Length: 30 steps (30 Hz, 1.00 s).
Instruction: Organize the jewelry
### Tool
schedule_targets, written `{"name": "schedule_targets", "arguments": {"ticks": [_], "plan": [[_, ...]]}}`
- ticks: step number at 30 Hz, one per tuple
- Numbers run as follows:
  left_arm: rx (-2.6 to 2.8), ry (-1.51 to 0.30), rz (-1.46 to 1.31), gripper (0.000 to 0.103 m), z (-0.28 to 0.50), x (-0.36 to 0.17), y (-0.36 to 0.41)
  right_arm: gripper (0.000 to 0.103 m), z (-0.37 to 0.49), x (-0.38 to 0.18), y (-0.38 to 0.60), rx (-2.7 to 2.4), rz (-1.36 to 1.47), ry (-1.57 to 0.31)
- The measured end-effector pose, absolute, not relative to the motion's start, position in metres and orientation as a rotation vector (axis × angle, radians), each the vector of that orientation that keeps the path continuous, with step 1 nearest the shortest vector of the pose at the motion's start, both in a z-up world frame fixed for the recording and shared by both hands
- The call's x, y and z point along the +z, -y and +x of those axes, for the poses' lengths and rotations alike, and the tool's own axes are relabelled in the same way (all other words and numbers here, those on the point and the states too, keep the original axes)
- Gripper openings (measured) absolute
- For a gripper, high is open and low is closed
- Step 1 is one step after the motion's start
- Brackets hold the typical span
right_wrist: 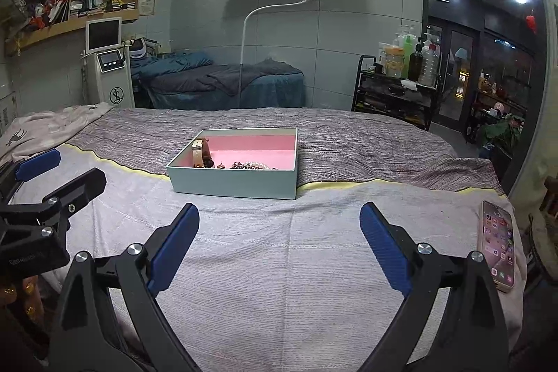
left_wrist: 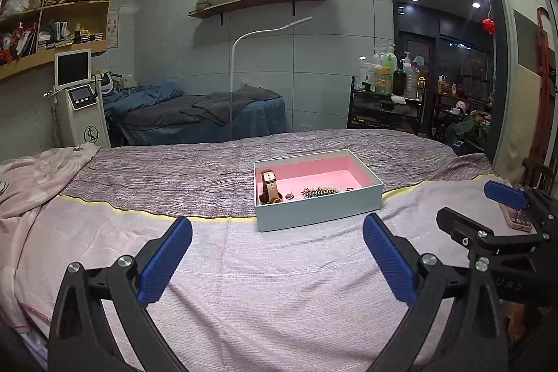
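Observation:
A pale blue box with a pink lining sits on the bed, also in the right wrist view. Inside lie a watch with a tan strap, a small earring and a bead-and-pearl bracelet. My left gripper is open and empty, above the bedspread in front of the box. My right gripper is open and empty, also short of the box. Each gripper shows in the other's view, the right one and the left one.
A smartphone with its screen lit lies on the bed at the right edge, also in the left wrist view. A pink blanket is bunched at the left. A second bed, a floor lamp and a trolley stand behind.

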<state>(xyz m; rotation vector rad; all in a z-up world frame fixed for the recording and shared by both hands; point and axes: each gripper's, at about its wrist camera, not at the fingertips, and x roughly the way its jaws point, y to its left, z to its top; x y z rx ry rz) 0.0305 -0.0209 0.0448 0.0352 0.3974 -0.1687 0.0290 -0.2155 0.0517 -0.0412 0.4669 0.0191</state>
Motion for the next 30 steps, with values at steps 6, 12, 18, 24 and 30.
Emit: {"name": "schedule_targets", "arguments": {"ticks": [6, 12, 18, 24, 30], "plan": [[-0.149, -0.408, 0.032, 0.097, 0.0317, 0.0437, 0.0187, 0.092, 0.0314, 0.0493, 0.2188, 0.013, -0.041, -0.483], [-0.141, -0.414, 0.034, 0.097, 0.0312, 0.0424, 0.0163, 0.092, 0.0331, 0.0483, 0.2197, 0.02, -0.039, -0.495], [-0.14, -0.413, 0.03, 0.097, 0.0316, 0.0435, 0.0147, 0.092, 0.0342, 0.0477, 0.2205, 0.022, -0.035, -0.5], [-0.14, -0.411, 0.03, 0.097, 0.0313, 0.0435, 0.0155, 0.092, 0.0341, 0.0472, 0.2208, 0.02, -0.034, -0.501], [-0.136, -0.408, 0.029, 0.097, 0.0313, 0.0448, 0.015, 0.092, 0.0352, 0.0472, 0.221, 0.021, -0.035, -0.5]]}}
